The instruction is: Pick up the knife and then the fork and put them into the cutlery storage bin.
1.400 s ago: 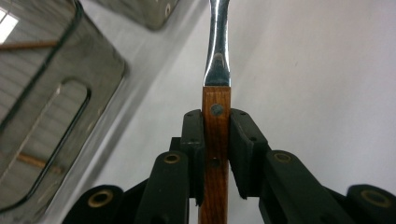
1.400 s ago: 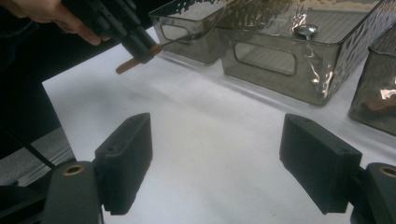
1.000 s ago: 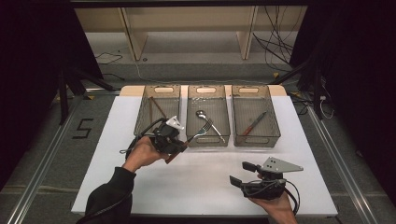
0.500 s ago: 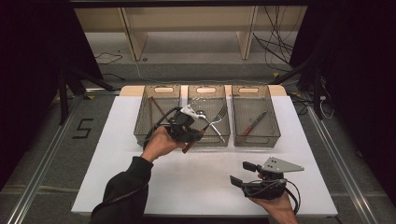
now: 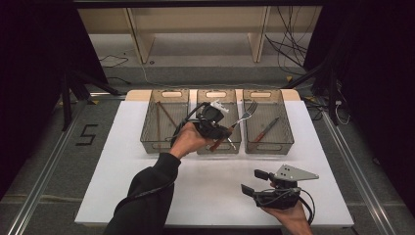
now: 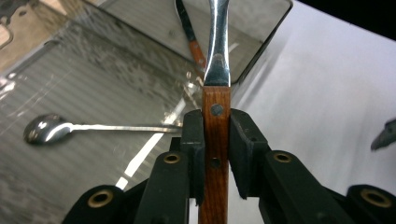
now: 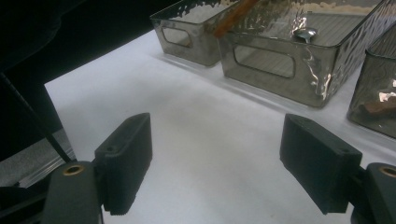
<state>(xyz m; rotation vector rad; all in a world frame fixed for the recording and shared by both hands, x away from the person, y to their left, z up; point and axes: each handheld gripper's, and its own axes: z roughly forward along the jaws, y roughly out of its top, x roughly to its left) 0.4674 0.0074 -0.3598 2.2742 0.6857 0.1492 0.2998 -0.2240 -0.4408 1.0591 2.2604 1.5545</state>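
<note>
A fork (image 5: pixel 242 116) with a wooden handle is held above the middle clear bin (image 5: pixel 216 94), its tines pointing toward the right bin (image 5: pixel 288 128). My left gripper (image 5: pixel 221 133) is shut on that handle. In the left gripper view the wooden fork handle (image 6: pixel 215 126) is pinched between the black jaws, with the steel neck rising ahead. A spoon (image 6: pixel 46 128) lies in the middle bin below. A wood-handled knife (image 5: pixel 264 129) lies in the right bin. My right gripper (image 5: pixel 254 182) rests low at the table's front right, open with nothing between its fingers (image 7: pixel 126 158).
The left bin (image 5: pixel 149 128) holds a thin wooden stick (image 5: pixel 167 113). All three bins stand in a row at the back of the white table (image 5: pixel 122 171). Shelving and cables lie beyond the table's far edge.
My left gripper has carried the fork rightward and away from me, from in front of the left bin to above the middle bin. The right gripper has not moved.
</note>
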